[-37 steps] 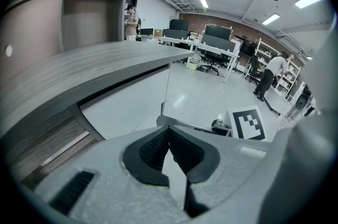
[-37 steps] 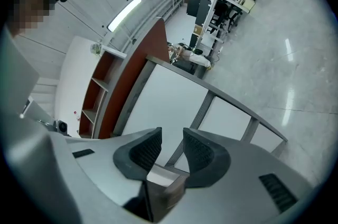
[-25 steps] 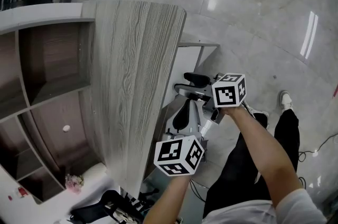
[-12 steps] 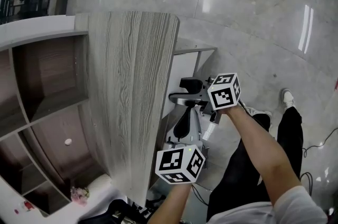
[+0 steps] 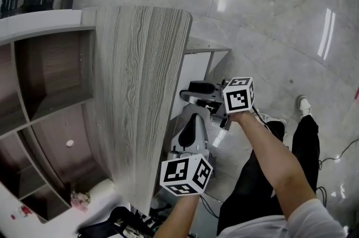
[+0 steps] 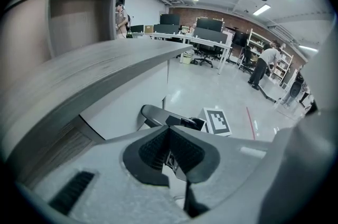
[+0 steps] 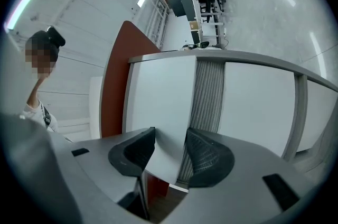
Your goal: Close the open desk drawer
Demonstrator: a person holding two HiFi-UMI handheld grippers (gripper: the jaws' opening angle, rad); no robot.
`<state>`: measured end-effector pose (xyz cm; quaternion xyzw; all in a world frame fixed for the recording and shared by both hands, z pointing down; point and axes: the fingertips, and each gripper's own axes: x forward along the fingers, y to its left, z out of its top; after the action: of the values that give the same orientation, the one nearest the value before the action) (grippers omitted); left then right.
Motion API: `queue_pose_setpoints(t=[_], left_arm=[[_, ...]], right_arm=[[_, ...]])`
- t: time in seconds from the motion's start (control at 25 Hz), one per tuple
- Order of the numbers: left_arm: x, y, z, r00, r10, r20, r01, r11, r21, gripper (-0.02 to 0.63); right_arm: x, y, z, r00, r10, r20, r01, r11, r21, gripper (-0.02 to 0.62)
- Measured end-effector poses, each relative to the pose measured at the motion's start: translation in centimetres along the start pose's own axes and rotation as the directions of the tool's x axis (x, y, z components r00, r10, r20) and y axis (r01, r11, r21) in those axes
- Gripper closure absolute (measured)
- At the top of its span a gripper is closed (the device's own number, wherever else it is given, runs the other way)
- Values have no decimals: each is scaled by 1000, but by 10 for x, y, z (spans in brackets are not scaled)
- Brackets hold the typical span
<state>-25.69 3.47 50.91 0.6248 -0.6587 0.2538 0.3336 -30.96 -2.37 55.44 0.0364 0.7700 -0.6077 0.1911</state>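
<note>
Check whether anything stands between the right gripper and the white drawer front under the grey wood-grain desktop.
Nothing visible does. The edge of the white drawer front appears to lie between the closing jaws of the right gripper.

the left gripper [image 6: 169, 136] and the right gripper [image 7: 170, 138] are pale grey moulded shells with black, finely ribbed pads [image 7: 208, 157]. a small dark rectangular slot [image 7: 277, 186] is set into the casing. each gripper carries a white cube [image 5: 186, 174] with black square markers printed on its faces. the person wears a white short sleeve [image 5: 314, 219], black trousers [image 5: 303, 141] and a white shoe [image 5: 303, 104]. the forearms are bare below the sleeve.
</note>
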Motion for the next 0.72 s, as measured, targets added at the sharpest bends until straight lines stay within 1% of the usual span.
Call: queue_pose_setpoints(t=[0.12, 0.28, 0.48, 0.72], left_arm=[[-4, 2, 1, 1000, 17, 3, -17, 1000, -1, 604], [-10, 2, 2, 999, 48, 13, -47, 999, -26, 604], [-14, -11, 4, 998, 56, 29, -55, 998, -32, 604], [-22, -21, 6, 997, 70, 45, -68, 996, -56, 604]], right_arm=[[-3, 2, 0, 1000, -4, 3, 4, 1000, 10, 417], [-9, 5, -2, 1000, 3, -7, -3, 1000, 11, 420], [-26, 10, -4, 1000, -7, -29, 7, 1000, 18, 420], [-46, 19, -8, 998, -7, -55, 8, 1000, 12, 422]])
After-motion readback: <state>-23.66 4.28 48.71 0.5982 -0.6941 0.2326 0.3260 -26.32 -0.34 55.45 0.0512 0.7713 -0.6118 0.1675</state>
